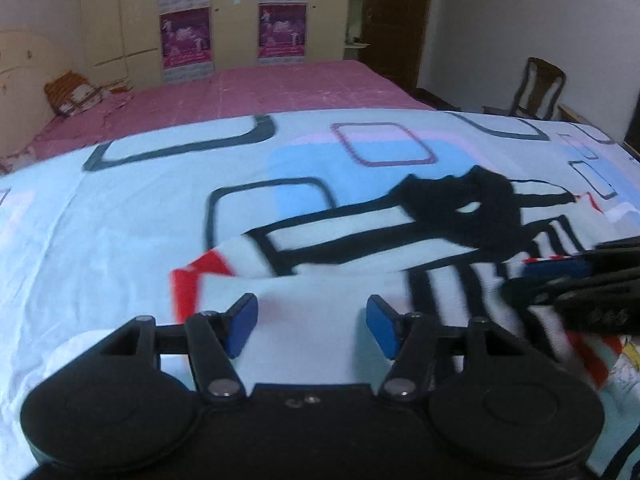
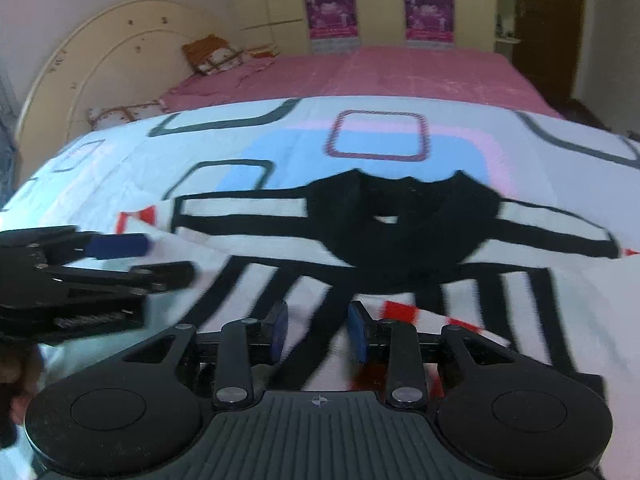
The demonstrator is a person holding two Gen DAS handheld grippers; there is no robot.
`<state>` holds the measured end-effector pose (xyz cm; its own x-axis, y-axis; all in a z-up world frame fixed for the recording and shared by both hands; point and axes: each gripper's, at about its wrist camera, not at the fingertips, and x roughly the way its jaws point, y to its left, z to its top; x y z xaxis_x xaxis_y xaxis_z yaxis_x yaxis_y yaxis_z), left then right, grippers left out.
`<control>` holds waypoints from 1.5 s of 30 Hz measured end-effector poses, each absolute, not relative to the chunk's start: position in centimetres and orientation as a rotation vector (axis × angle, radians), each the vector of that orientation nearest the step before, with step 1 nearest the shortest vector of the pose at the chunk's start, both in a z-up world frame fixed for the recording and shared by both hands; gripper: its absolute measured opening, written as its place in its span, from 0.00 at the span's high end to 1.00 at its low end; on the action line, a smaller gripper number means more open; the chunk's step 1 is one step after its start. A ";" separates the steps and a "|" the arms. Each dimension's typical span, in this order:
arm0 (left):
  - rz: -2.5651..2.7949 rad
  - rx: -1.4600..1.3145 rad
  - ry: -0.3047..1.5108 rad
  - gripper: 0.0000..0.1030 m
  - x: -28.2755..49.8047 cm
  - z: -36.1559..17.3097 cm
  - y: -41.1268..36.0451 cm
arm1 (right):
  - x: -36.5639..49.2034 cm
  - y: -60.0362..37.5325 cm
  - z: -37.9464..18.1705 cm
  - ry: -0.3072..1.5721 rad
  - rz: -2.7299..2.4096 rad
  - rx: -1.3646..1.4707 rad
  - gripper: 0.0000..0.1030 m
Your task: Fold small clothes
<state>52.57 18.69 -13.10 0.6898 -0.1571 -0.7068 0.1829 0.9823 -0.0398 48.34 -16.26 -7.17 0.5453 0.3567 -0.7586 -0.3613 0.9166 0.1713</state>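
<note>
While I hold both tools low over the bed, the small shirt [image 2: 400,248] lies spread flat on the patterned bedsheet [image 2: 120,160], its black collar [image 2: 404,216] toward the far side and its white body crossed by black stripes. Red cuffs show at the sleeve ends; one red cuff [image 1: 188,284] sits just ahead and left of my left claw [image 1: 312,324].

In the left wrist view, the left claw stands open, its blue pads [image 1: 242,326] well apart over a plain white part of the shirt. I see cloth between the pads, but they do not press on it.

In the right wrist view, the right claw [image 2: 318,330] has its pads closer together, with a gap remaining. A black stripe of the shirt runs through that gap. The picture is blurred here, and I do not see the pads pinching the cloth, so I read this claw as partly open with nothing gripped.

Each claw shows in the other's camera: the right one enters at the right edge of the left view, above the striped part of the shirt, and the left one enters at the left edge of the right view, near the left sleeve.

Beyond the sheet lies a pink bedspread [image 2: 400,76], with a pillow [image 2: 212,56] near the curved headboard [image 2: 100,64] and a wardrobe with posters [image 2: 330,12] behind.
</note>
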 end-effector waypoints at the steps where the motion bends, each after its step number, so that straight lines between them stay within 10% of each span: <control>1: -0.183 0.025 0.788 0.39 52.5 -13.2 19.5 | 48.3 -16.9 -7.2 0.898 0.405 -0.007 0.69; 14: -0.188 -0.052 0.693 0.40 47.1 -9.5 17.2 | 44.8 -20.6 -4.6 0.837 0.327 0.092 0.69; 18: -0.174 -0.093 0.689 0.42 43.6 -10.5 13.3 | 42.7 -18.6 -5.2 0.861 0.401 0.057 0.42; 22: -0.151 -0.079 0.765 0.41 42.3 -13.0 13.6 | 41.5 -19.0 -6.2 0.884 0.434 0.022 0.43; 34: -0.120 -0.010 0.763 0.42 40.9 -13.4 14.3 | 41.2 -29.8 -7.3 0.904 0.222 0.148 0.54; 39: -0.109 -0.050 0.772 0.42 40.9 -13.2 14.7 | 41.5 -29.9 -7.1 0.896 0.321 0.184 0.90; 45: -0.106 -0.067 0.763 0.43 40.8 -12.7 15.1 | 40.3 -31.0 -6.0 0.857 0.344 0.221 0.93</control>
<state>40.78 15.13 -12.74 0.7176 -0.1197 -0.6861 0.0711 0.9926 -0.0988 40.31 -30.98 -6.04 0.6049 0.3825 -0.6984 -0.2066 0.9224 0.3263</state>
